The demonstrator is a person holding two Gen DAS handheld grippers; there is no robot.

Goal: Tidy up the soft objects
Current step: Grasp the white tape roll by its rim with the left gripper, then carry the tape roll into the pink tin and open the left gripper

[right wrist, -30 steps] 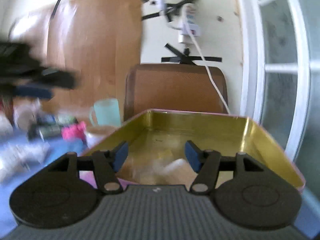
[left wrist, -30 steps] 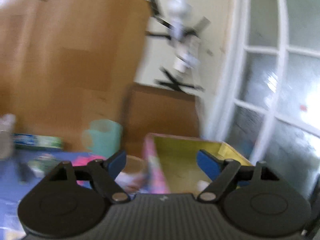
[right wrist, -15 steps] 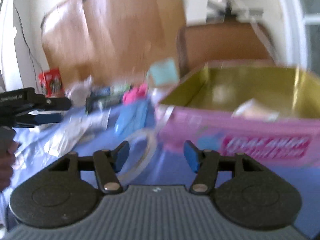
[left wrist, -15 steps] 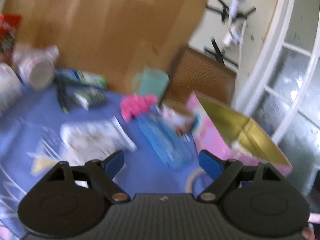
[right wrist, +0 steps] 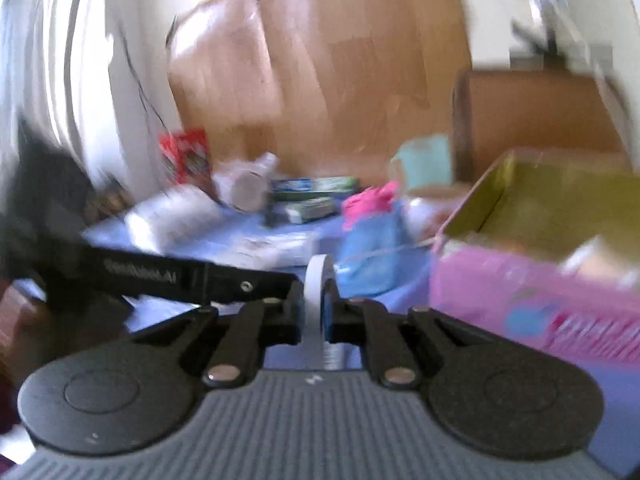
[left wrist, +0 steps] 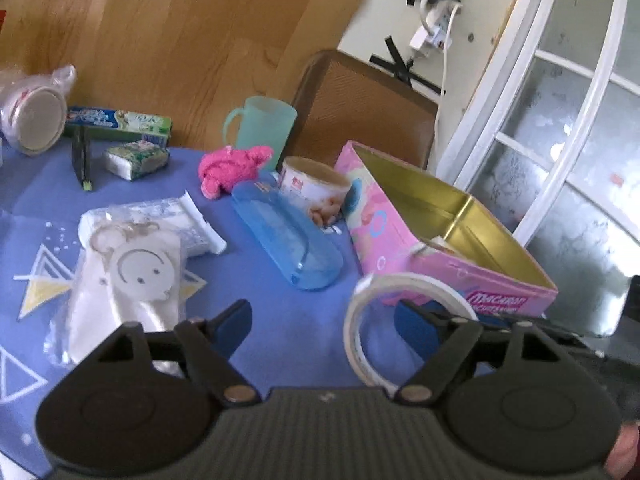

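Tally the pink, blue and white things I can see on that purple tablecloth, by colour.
Pink: 2, the fuzzy pink cloth bundle and the pink cardboard box with gold lining.
Blue: 1, the translucent blue plastic case.
White: 2, the white tape ring and the white smiley-face pouch.
Total: 5.

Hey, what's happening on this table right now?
A person holds a gripper in each hand over a cluttered blue tablecloth. The right gripper, whose jaws have just been closing, is shut on a roll of white tape standing on edge beside the open pink tin. The left gripper hangs open nearby, holding nothing. The pink cloth lies untouched.
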